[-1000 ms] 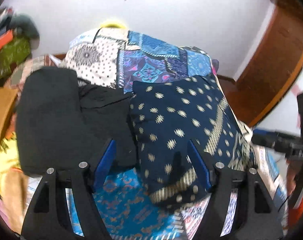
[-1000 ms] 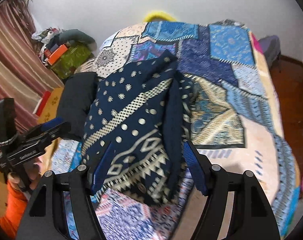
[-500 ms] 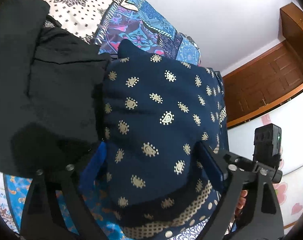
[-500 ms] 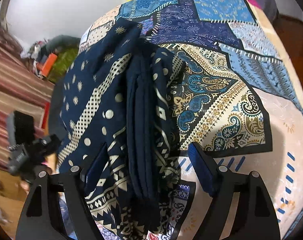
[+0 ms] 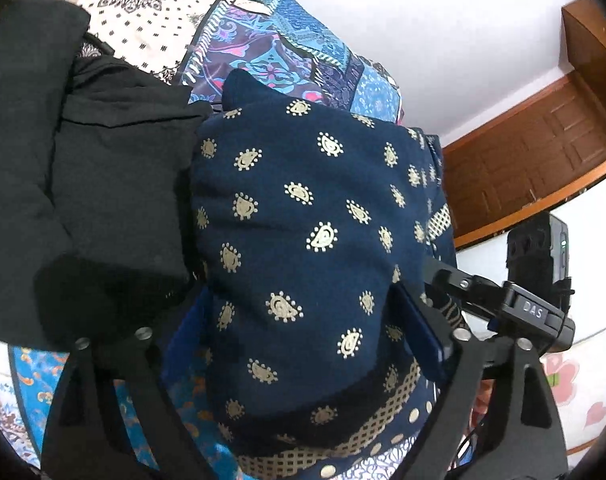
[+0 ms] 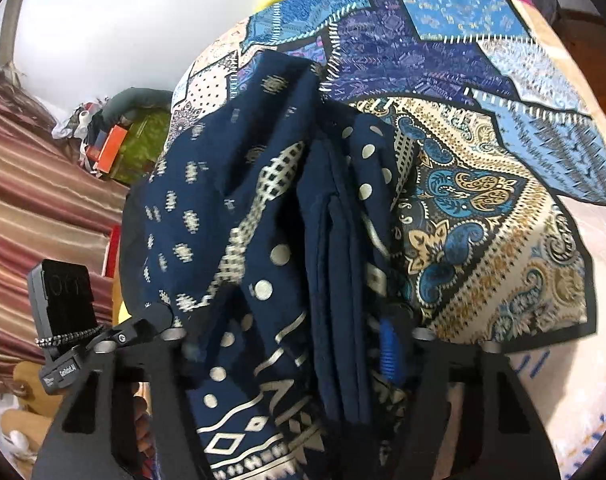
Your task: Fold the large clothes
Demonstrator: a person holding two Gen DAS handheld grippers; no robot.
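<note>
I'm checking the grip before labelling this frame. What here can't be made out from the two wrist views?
- Right hand-held gripper, right wrist view: its pads are blurred and buried in the navy patterned garment, so contact is unclear; its jaws have just been closing.
- Left hand-held gripper, left wrist view: the garment covers its left finger.
- Black clothes: cut off by the left edge.
</note>
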